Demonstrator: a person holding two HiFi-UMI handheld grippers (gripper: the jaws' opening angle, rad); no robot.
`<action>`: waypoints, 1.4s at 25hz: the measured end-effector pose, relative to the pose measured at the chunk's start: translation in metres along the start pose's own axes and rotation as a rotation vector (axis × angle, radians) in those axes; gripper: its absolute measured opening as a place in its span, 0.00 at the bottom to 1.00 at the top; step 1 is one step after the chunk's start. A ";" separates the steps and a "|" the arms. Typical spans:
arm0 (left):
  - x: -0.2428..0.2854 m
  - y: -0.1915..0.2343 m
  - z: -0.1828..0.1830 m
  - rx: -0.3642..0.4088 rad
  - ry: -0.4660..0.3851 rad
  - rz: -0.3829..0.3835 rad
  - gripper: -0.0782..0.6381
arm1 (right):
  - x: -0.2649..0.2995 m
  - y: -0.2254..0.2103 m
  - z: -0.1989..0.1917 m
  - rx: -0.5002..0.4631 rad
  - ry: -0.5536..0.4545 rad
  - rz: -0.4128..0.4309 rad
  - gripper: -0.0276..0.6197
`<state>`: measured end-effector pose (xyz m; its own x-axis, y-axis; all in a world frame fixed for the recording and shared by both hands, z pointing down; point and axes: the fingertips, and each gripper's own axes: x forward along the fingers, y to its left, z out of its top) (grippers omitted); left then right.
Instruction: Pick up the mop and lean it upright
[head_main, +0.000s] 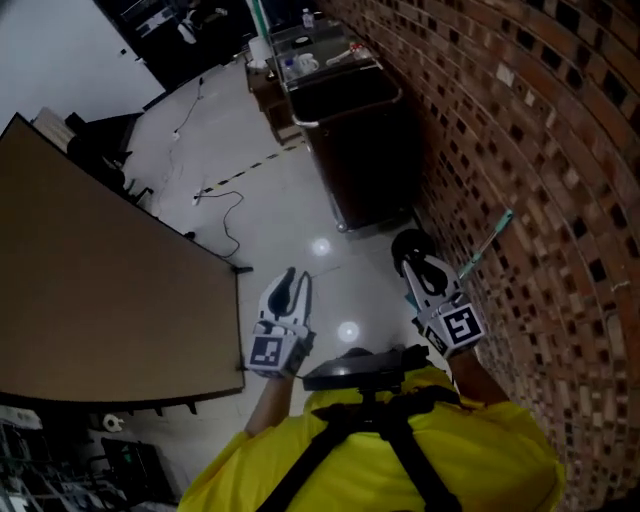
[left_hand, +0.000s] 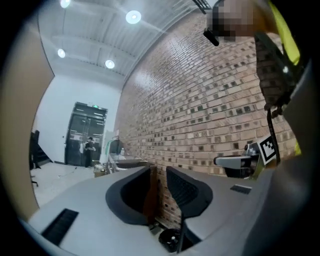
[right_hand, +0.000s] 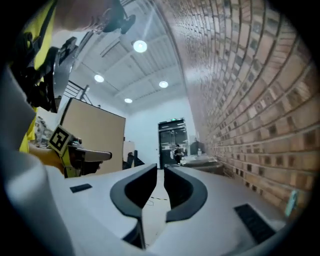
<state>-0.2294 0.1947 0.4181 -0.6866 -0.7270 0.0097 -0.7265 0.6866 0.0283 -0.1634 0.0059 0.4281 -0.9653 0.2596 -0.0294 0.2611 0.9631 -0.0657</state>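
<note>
A thin teal pole (head_main: 488, 243), seemingly the mop's handle, leans tilted against the brick wall (head_main: 545, 140) at the right; its lower end is hidden behind my right gripper. A teal sliver (right_hand: 290, 202) shows low on the wall in the right gripper view. My right gripper (head_main: 410, 250) is held level just left of that pole, its jaws a narrow slit apart with only floor between them (right_hand: 159, 172). My left gripper (head_main: 296, 274) floats over the glossy floor further left, apart from the pole, jaws slightly apart and empty (left_hand: 157, 172), facing the bricks.
A dark cart (head_main: 352, 140) loaded with bottles stands against the wall ahead. A large brown panel (head_main: 100, 290) borders the left side. Cables (head_main: 228, 214) trail over the white floor. A person (left_hand: 90, 148) stands by distant glass doors.
</note>
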 end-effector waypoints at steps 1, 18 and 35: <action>0.019 -0.005 -0.004 -0.012 0.009 -0.035 0.27 | -0.002 -0.015 -0.007 0.024 0.011 -0.045 0.12; 0.334 -0.289 -0.108 -0.013 0.257 -1.013 0.35 | -0.197 -0.178 -0.017 0.139 -0.057 -1.190 0.12; 0.396 -0.447 -0.277 0.118 0.396 -1.152 0.35 | -0.248 -0.151 -0.099 0.318 -0.003 -1.556 0.12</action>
<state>-0.1691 -0.4033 0.6862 0.4003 -0.8499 0.3428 -0.9162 -0.3790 0.1302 0.0357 -0.1968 0.5442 -0.2807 -0.9237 0.2608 -0.9474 0.2232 -0.2293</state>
